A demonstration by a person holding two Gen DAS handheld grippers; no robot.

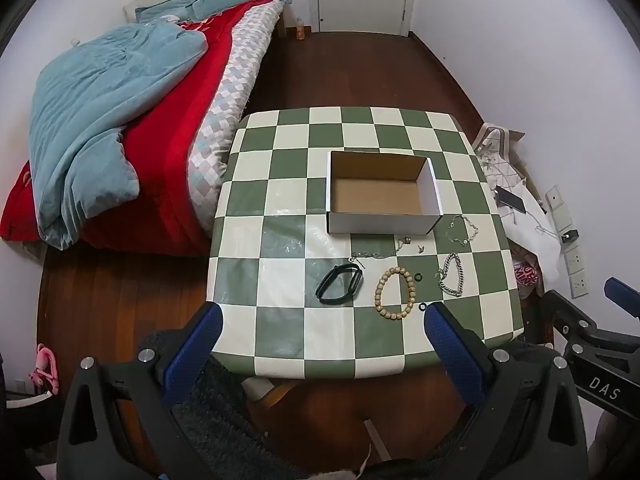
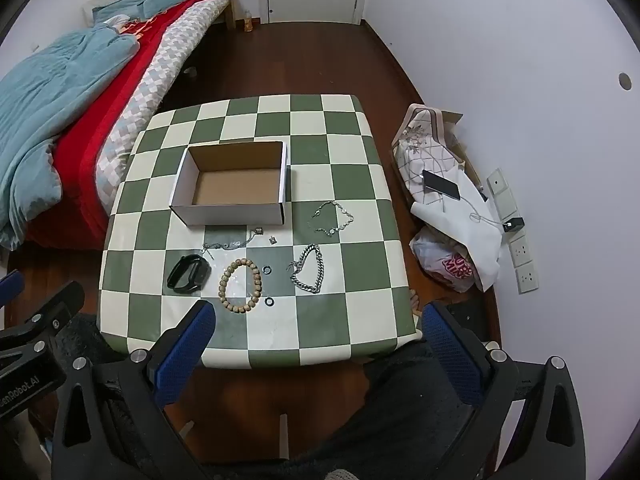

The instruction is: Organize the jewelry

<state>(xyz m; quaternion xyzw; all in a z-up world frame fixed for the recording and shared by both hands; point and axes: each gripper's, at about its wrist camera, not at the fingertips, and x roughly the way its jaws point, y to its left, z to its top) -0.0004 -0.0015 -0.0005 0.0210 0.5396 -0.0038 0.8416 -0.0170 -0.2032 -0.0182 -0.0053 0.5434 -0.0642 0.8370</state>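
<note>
Two fisheye views looking down on a green-and-cream checkered tabletop (image 1: 280, 168) in a bedroom.

Left wrist view: the left hand-held gripper (image 1: 322, 322) fills the bottom of the frame, blue-padded fingers (image 1: 192, 354) spread wide, holding nothing. An open cardboard box (image 1: 382, 218), white outside & brown inside, sits at frame center. Jewelry lies just below it, toward the lower right: a black band (image 1: 340, 283), a wooden bead bracelet (image 1: 395, 293) to its right, a chunky silver chain (image 1: 451, 274) further right, a thin silver bracelet (image 1: 462, 230) above that beside the box corner. A fine chain (image 1: 376, 255) lies just under the box front. Two small black rings (image 1: 419, 277) sit near the beads. A bed (image 1: 120, 128) w/ teal and red covers fills the upper left.

Right wrist view: the right hand-held gripper (image 2: 318, 318) is at the bottom, fingers also wide apart & empty, above the tabletop's near edge. Box is left of center; jewelry is spread below & to its right. A phone (image 2: 441, 185) rests on a bag at the right, over the wood floor (image 2: 320, 60).
</note>
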